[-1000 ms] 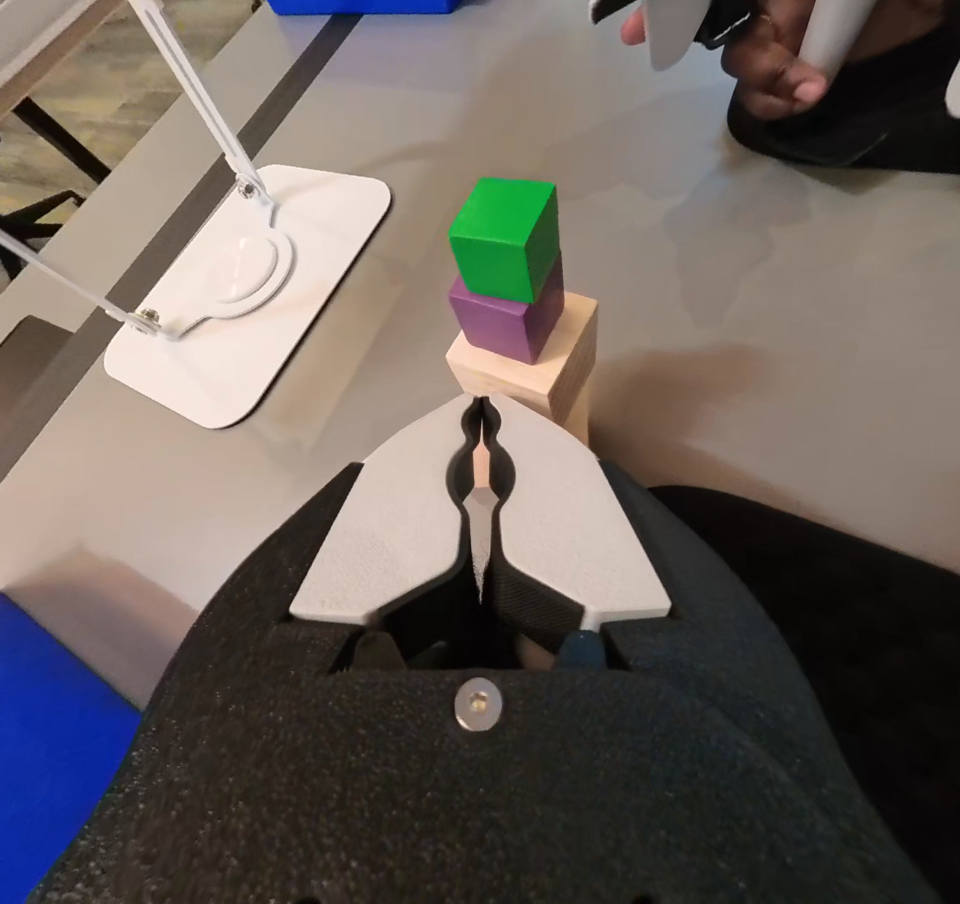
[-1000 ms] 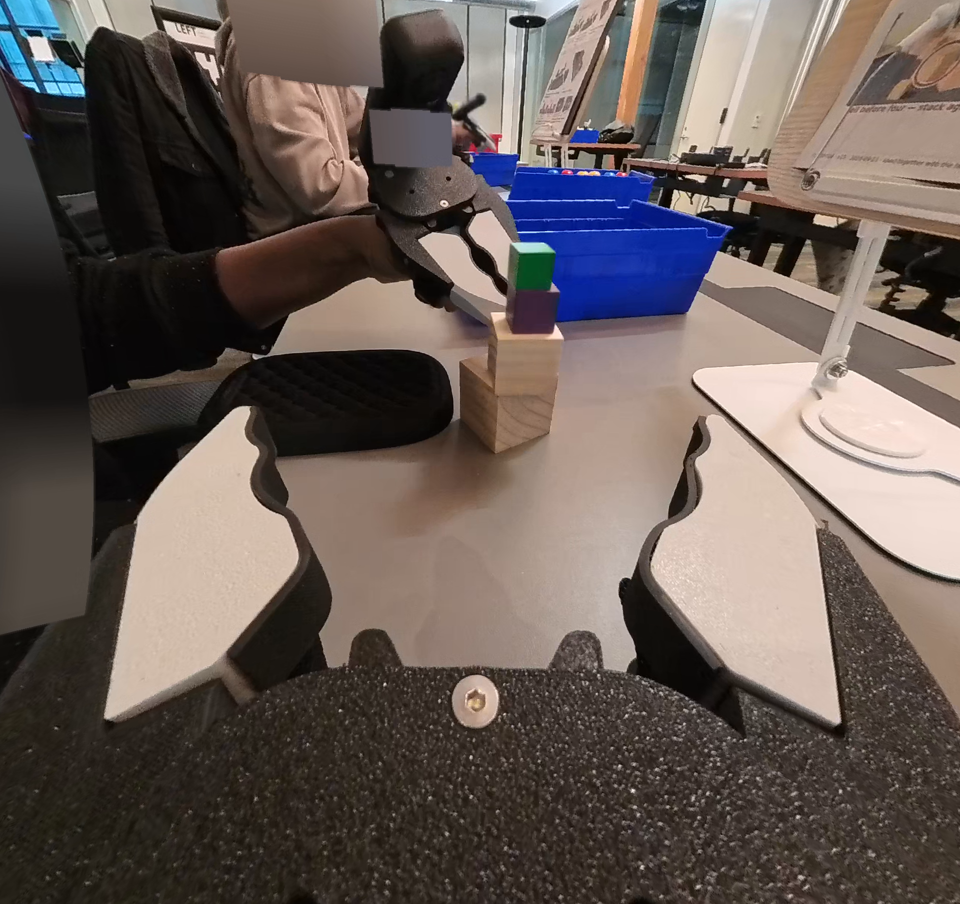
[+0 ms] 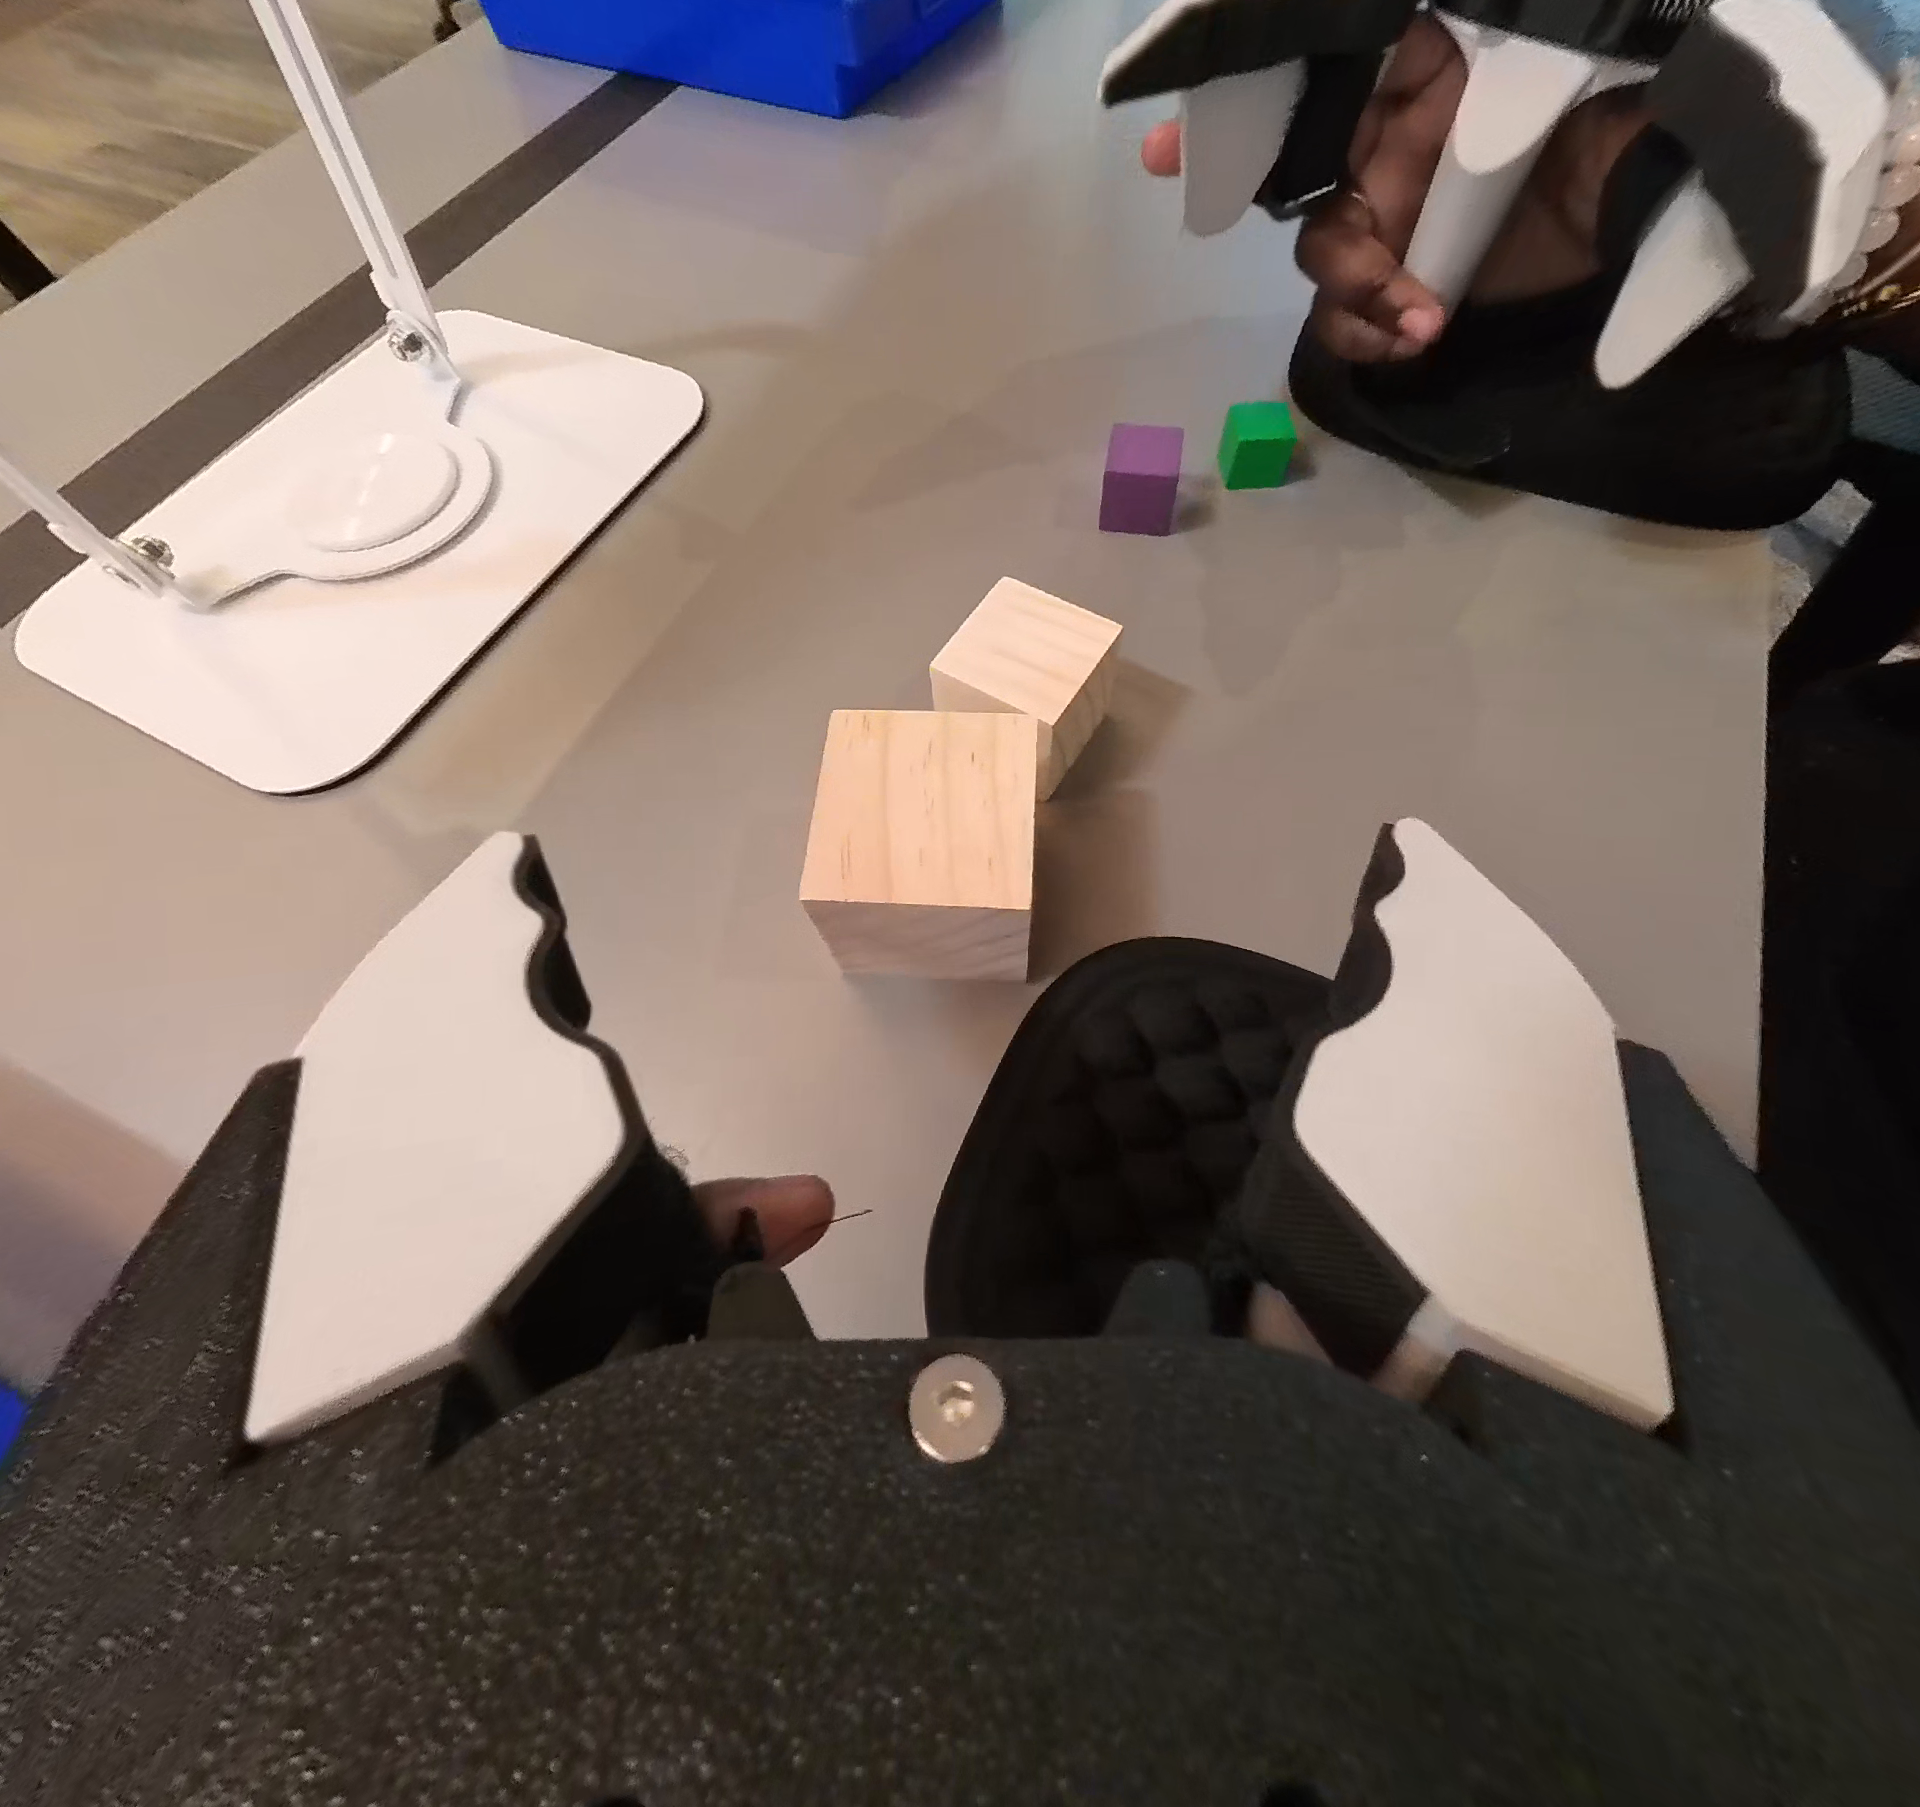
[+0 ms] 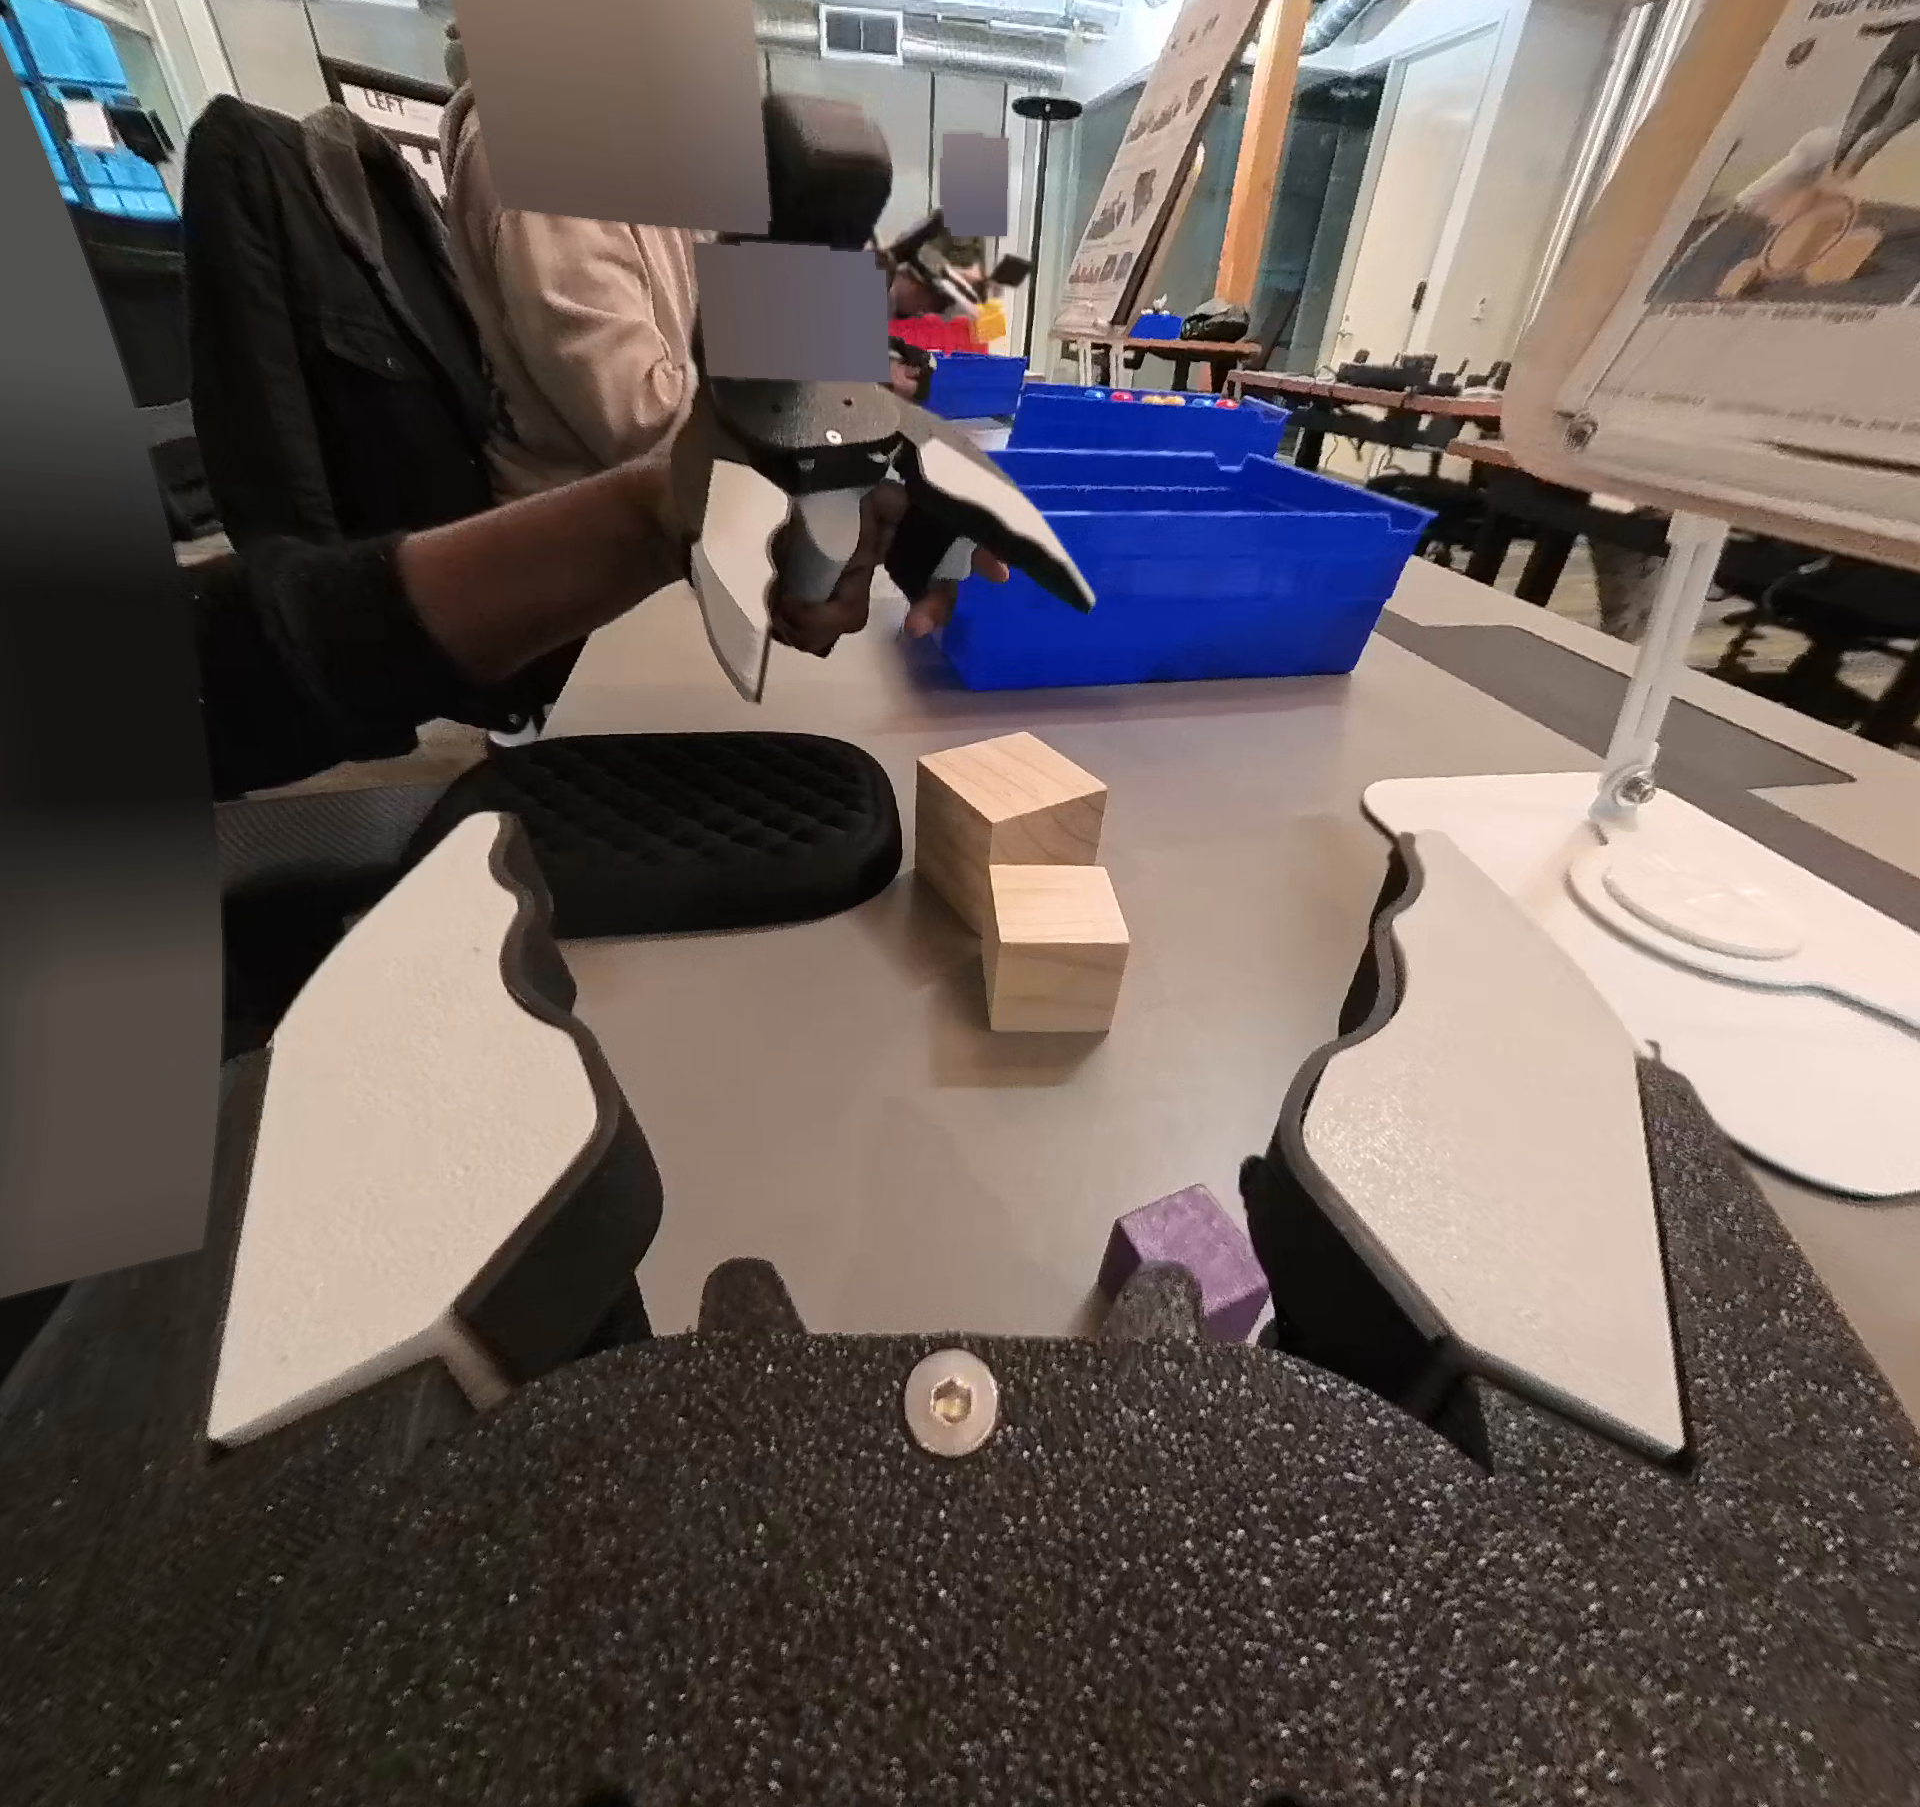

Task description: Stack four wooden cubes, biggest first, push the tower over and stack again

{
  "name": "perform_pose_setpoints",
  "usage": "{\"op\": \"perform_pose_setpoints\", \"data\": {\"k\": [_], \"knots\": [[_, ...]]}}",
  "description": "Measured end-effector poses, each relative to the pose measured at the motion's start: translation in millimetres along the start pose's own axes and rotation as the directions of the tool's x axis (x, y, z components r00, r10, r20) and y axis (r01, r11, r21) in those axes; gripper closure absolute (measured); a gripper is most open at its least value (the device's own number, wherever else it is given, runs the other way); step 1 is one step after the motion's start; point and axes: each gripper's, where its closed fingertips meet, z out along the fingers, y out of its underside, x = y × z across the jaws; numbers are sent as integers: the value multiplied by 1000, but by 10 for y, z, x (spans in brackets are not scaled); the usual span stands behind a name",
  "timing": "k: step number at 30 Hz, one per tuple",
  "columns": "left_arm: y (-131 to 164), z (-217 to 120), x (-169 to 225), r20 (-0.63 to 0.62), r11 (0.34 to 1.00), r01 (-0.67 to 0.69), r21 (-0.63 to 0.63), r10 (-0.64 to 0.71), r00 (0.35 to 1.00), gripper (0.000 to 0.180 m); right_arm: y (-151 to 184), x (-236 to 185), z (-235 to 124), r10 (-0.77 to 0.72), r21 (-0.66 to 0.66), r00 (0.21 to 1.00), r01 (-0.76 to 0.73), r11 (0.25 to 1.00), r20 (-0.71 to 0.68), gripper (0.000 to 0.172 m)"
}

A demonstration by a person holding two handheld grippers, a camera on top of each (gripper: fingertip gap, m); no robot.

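My left gripper [image 3: 956,835] is open and empty, above the table. A large wooden cube [image 3: 925,822] stands just ahead of it, with a smaller wooden cube [image 3: 1029,677] touching its far corner. A purple cube [image 3: 1141,477] and a green cube [image 3: 1257,443] lie farther off, side by side and apart. My right gripper [image 4: 961,832] is open and empty, facing the two wooden cubes [image 4: 1055,947]. The purple cube [image 4: 1184,1258] lies on the table low between its fingers, near the right one and not gripped. The left gripper [image 4: 914,645] also shows in the right wrist view, held open above the table.
A black padded rest [image 4: 675,832] lies left of the wooden cubes. A blue bin [image 4: 1174,573] stands at the table's far side. A white stand base [image 3: 343,552] with thin arms sits to the left. People sit behind the table.
The stack has come apart: the green and purple cubes now lie on the table and the smaller wooden cube sits beside the large one. My left gripper has opened wide and drawn back.
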Motion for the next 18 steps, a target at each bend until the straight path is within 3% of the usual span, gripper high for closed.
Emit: {"op": "perform_pose_setpoints", "data": {"k": [6, 10, 13, 18], "knots": [[-8, -3, -25, 12, 1000, -3, 26, 2, 1000, 45, -274, -305, -242, -48, -15, 996, 49, 999, 69, 28], [0, 2, -45, 16, 1000, 6, 30, -6, 1000, 46, -157, -548, -535, -20, -67, 990, 30, 997, 138, 36], [11, 30, -32, 11, 1000, 14, 18, -14, 1000, 47, 3, -536, -722, 9, -78, 994, 0, 997, 112, 38], [119, 147, -21, 18, 998, 16, -54, -15, 1000, 47, 89, -540, -800, 10, -50, 994, -5, 999, 106, 41]]}}
